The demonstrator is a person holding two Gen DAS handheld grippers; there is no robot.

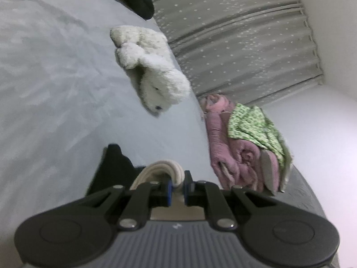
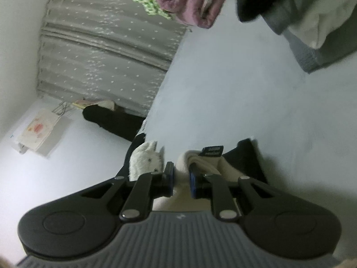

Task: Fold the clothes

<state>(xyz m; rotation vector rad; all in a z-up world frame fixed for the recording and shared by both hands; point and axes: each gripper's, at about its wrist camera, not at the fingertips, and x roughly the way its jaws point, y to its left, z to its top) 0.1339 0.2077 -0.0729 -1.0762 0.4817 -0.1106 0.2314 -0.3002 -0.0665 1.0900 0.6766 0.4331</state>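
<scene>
A black garment [image 1: 113, 167] with a cream fleece lining [image 1: 160, 169] hangs between both grippers over the pale bed sheet [image 1: 55, 89]. My left gripper [image 1: 177, 183] is shut on a fold of the cream lining. In the right wrist view my right gripper [image 2: 181, 176] is shut on the same cream lining [image 2: 209, 165]. The garment's black outer cloth [image 2: 245, 156] and a dark label [image 2: 212, 150] show just past the fingers. Most of the garment is hidden below the grippers.
A white plush toy [image 1: 154, 76] lies on the bed near its edge. A folded pink blanket [image 1: 234, 151] carries a green patterned cloth [image 1: 256, 125]. A pile of dark and white clothes [image 2: 312, 11] lies further along the bed. A grey starred curtain [image 2: 107, 55] hangs beyond it.
</scene>
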